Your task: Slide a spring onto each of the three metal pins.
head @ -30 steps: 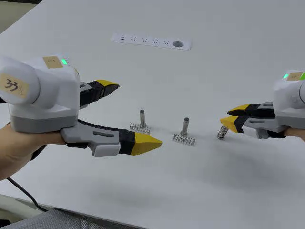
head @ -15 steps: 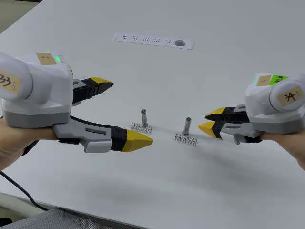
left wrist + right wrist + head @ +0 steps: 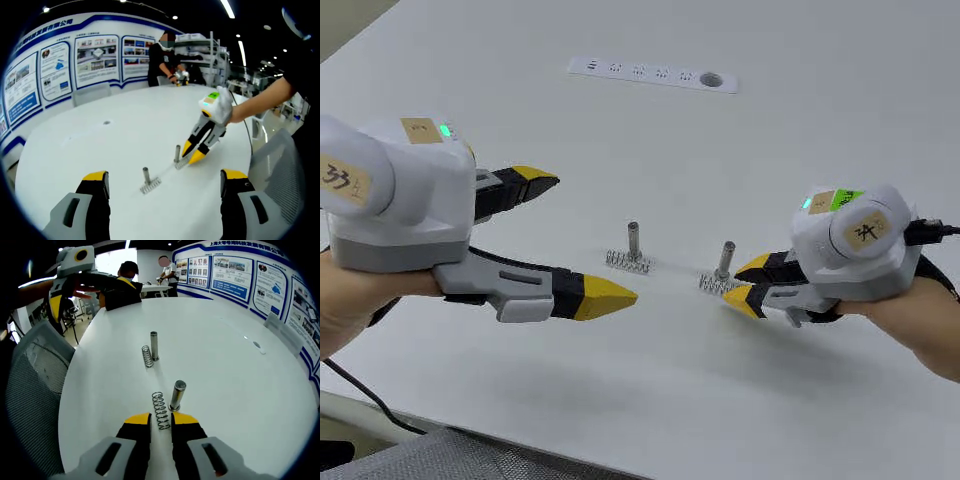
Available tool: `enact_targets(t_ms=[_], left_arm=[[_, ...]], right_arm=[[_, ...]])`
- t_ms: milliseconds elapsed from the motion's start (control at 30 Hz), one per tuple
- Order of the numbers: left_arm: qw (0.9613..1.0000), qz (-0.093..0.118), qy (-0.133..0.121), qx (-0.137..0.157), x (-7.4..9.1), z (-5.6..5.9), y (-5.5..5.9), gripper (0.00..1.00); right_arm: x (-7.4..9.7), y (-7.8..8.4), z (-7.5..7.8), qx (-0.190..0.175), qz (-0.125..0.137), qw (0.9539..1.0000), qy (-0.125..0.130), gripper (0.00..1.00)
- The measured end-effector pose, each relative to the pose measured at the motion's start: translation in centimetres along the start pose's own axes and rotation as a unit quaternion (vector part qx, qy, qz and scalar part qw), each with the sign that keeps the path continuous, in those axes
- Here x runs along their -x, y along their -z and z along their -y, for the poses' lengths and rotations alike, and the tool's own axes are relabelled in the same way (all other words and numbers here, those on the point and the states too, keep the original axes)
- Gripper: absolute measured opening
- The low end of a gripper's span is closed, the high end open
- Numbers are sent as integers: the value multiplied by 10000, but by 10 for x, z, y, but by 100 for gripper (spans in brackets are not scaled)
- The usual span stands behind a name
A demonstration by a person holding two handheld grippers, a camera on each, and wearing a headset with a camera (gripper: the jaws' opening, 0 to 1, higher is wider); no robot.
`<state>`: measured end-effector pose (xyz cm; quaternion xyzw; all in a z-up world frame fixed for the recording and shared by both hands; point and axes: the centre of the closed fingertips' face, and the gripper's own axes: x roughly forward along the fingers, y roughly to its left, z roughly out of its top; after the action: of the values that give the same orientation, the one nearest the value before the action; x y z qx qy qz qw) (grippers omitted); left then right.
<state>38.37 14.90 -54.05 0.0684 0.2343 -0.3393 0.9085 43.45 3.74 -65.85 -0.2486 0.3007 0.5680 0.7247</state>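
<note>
Since the near spring (image 3: 160,410) is laid flat on the tabletop (image 3: 225,350) just ahead of the right claw (image 3: 160,420), long axis in line w/ it, beside its pin (image 3: 176,395), that side's nearer; jaws slightly parted, nothing held; left claw (image 3: 582,237) spread wide, empty.

pins (image 3: 634,238) smooth bright metal; springs (image 3: 627,262) thin shiny wire; table (image 3: 650,390) smooth matt white; power strip (image 3: 652,75) white plastic

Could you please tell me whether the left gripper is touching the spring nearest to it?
Apart. The left gripper view shows the spring lying ahead of the left gripper, with bare tabletop between it and each wide-open jaw.
</note>
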Motion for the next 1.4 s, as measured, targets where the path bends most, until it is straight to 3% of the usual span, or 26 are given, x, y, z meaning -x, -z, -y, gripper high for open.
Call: enact_targets(t_ms=[200, 300, 367, 467, 567, 633, 867, 933, 1067, 1300, 1400], left_arm=[[10000, -34, -63, 21, 5, -3, 3, 93], [10000, -27, -48, 44, 4, -2, 4, 93], [10000, -8, 6, 84, 4, 1, 3, 93], [9999, 44, 79, 84, 1, 7, 0, 93], [9999, 19, 112, -99, -1, 12, -3, 92], [9997, 51, 150, -170, -1, 16, -7, 92], [9987, -29, 275, -430, -3, 28, -10, 88], [9976, -104, 457, -502, -4, 39, -10, 85], [9959, -58, 626, -653, -5, 55, -17, 83], [9944, 193, 675, -789, -8, 67, -35, 73], [9927, 113, 778, -914, -12, 74, -36, 71]], right_arm=[[-2, 10, 1, 52, -196, 9998, -25, 14], [-1, 10, -1, -38, -87, 9999, -97, 12], [-1, 9, -1, -321, 40, 9994, -110, 11], [-2, 10, -2, -241, 55, 9997, -86, 11], [0, 10, -6, 6, -29, 10000, -72, 11], [4, 10, -9, -36, -26, 9999, -112, 10], [37, -17, -21, 133, 280, 9993, -198, 10], [50, -28, -26, 446, 355, 9980, -260, 10], [74, -48, -37, 663, 478, 9959, -387, 10], [106, -76, -63, 1160, 615, 9897, -574, 10], [113, -83, -72, 1641, 596, 9828, -610, 10]])
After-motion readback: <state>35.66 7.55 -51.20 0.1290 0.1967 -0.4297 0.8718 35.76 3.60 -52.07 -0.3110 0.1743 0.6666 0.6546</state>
